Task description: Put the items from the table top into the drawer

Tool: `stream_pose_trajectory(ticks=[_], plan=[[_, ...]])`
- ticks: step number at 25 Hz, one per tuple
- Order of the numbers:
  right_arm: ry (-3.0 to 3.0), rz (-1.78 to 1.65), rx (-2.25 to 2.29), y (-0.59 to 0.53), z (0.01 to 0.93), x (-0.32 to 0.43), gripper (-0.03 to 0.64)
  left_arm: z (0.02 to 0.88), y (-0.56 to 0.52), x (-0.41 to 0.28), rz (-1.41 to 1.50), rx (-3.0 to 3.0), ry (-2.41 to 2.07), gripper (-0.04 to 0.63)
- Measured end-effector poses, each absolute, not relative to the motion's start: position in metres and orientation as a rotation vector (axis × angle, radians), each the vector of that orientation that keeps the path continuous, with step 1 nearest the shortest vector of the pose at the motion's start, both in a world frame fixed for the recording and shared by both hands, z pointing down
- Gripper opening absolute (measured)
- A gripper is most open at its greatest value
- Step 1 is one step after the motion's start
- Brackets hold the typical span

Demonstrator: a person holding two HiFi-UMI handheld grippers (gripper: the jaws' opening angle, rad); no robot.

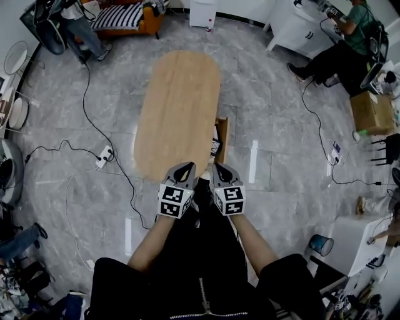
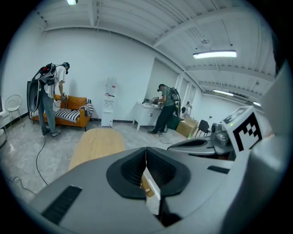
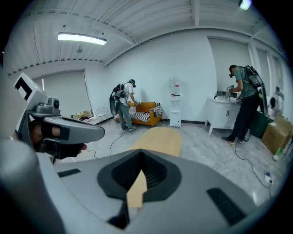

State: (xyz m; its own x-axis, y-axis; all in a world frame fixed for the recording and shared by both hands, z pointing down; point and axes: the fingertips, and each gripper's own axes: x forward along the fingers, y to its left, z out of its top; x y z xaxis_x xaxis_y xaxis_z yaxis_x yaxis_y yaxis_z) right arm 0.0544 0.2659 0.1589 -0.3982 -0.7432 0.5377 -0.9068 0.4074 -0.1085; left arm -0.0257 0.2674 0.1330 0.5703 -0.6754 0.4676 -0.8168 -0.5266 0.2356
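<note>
The oval wooden table lies ahead of me, its top bare. On its right side a drawer stands pulled out, with dark things inside that I cannot make out. I hold both grippers side by side over the table's near end. My left gripper is shut with nothing between its jaws; its own view shows the left gripper with its tips meeting. My right gripper is also shut and empty, and the right gripper shows its jaws touching above the table.
Cables and a power strip lie on the grey floor left of the table. An orange sofa and a person stand at the far left. A person sits at a white desk at the far right, near a cardboard box.
</note>
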Motion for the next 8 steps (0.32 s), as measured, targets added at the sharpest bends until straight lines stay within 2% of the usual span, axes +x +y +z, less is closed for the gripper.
stream_pose_trajectory(ticks=[8], plan=[[-2.297,0.512,1.406,0.274,0.148,0.026,0.006,0.128,0.282,-0.046,0.430,2.388,-1.215,0.014]])
